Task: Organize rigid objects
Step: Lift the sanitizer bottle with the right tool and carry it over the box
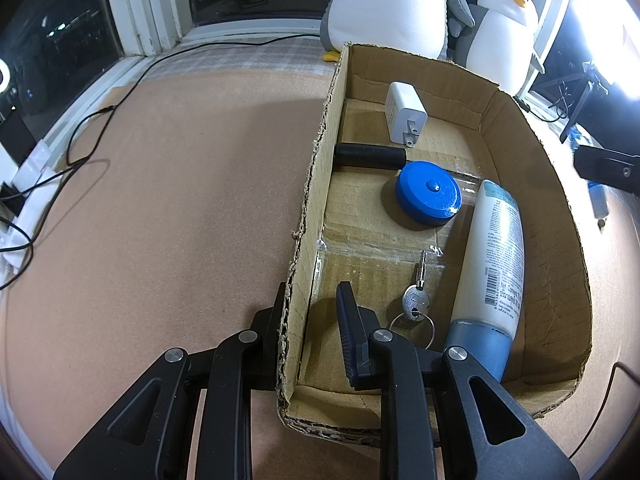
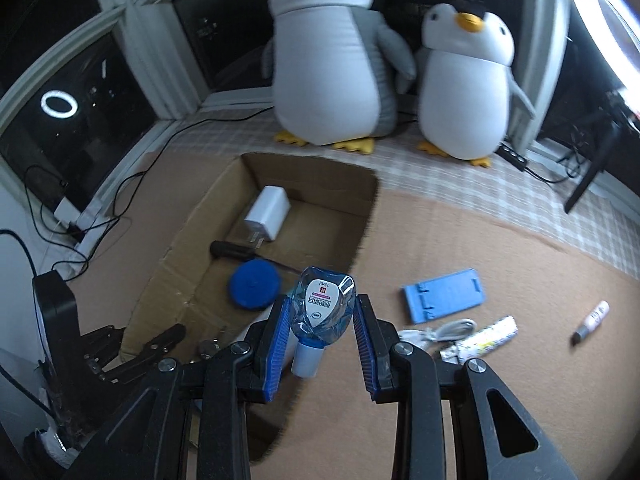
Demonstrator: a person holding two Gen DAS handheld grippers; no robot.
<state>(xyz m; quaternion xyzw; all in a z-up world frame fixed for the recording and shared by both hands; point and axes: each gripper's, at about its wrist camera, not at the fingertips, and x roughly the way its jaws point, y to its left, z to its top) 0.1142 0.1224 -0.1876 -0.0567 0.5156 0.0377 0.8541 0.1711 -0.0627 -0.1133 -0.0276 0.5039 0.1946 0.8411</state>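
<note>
left gripper [image 1: 310, 320] clamped on the near left wall of the cardboard box [image 1: 532, 152]. right gripper [image 2: 320, 328] grips a small clear blue bottle [image 2: 322, 310], cap toward camera, held over the box's near right edge. in box: white charger [image 1: 405, 114], black cylinder [image 1: 370, 155], blue round case [image 1: 428, 193], lotion bottle [image 1: 494, 256], key [image 1: 416, 298]. on table right of box: blue phone stand [image 2: 444, 294], white cable [image 2: 448, 332], marker [image 2: 592, 320].

Charger [image 1: 405, 112] in box [image 1: 316, 184] (far end)
</note>
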